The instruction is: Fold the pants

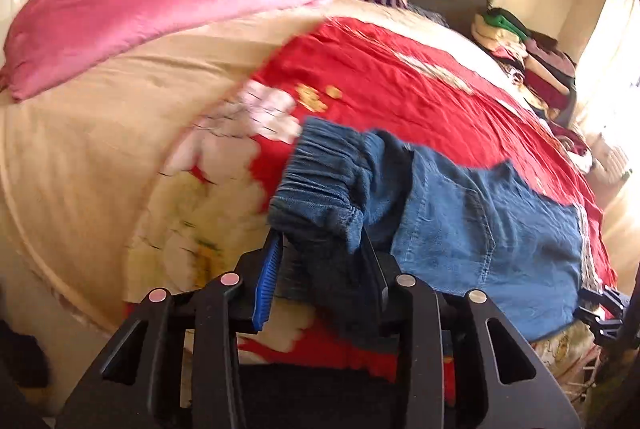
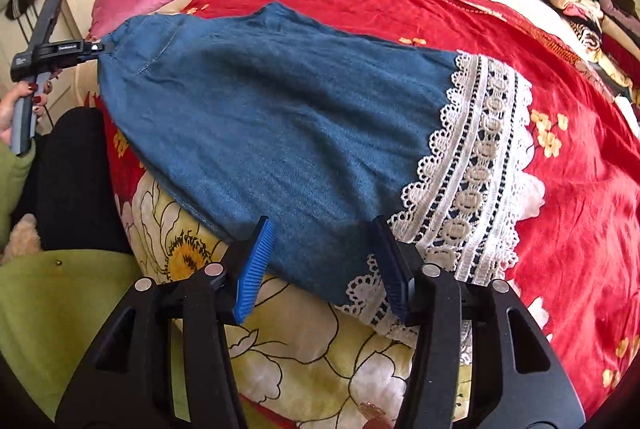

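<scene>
Blue soft denim pants with a white lace hem [image 2: 280, 133] will sag, so hold them at the edges. The left tongs [image 1: 320, 261] grip the elastic waistband [image 1: 320, 173]; the right tongs [image 2: 324, 269] stand open around the hem edge.

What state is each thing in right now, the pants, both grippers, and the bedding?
Denim pants: spread along the bed, waistband end lifted.
Left gripper: shut on the waistband.
Right gripper: open, fingers astride the lace hem.
Red quilt: spread flat, wrinkled.
Pink pillow: lying at the bed's far side.
</scene>
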{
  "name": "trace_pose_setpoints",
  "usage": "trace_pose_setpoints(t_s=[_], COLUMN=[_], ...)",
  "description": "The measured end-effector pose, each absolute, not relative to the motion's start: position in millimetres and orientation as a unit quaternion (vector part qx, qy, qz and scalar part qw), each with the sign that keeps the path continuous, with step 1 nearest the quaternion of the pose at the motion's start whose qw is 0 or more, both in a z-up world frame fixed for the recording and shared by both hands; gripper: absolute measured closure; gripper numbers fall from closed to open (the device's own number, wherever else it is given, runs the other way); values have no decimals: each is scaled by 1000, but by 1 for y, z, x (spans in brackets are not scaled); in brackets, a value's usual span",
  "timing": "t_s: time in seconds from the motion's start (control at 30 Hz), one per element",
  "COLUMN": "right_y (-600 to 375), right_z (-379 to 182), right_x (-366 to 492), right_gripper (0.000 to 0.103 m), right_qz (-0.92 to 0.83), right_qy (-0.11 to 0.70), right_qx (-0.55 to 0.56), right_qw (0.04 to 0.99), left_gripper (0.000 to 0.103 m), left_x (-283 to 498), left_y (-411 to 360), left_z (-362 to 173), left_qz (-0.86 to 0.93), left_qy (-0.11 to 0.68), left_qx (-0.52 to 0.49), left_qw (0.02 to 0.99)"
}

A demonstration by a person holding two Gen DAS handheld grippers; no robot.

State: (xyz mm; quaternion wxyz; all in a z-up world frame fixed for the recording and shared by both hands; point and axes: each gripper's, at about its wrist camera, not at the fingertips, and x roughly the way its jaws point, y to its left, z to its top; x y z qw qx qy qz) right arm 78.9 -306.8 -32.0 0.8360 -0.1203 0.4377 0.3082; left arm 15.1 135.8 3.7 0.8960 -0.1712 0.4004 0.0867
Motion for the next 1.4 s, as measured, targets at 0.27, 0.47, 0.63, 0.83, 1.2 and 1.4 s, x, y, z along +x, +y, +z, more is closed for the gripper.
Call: trace_pose_setpoints(t_s=[0.27,0.47,0.63,0.83,1.2,1.4], right_y=[-308,-278,-249,-257,-315,-366], right_z=[-24,-7,-34,-43,23,43], right_x=[71,62,64,55,83,154], right_gripper=[59,62,85,85,66,60], right_qz=[313,370,380,396,341,269], right_qy=[427,390,430,436,354,354], right_qx=[-128,-134,-181,-164,-76,16], right_qw=[838,833,798,791,868,896], left_gripper=[53,48,48,46,40,34], left_x=[4,1,40,51,76,138], left_y=[137,76,-9,-43,-11,-19], left_z=[9,55,18,-35,28,51], left_qz=[103,56,-68,-105,-119,-125], left_qy=[389,349,416,482,427,409], left_qx=[-183,-109,-57,-4,-72,-66], left_qw=[897,929,905,870,894,901])
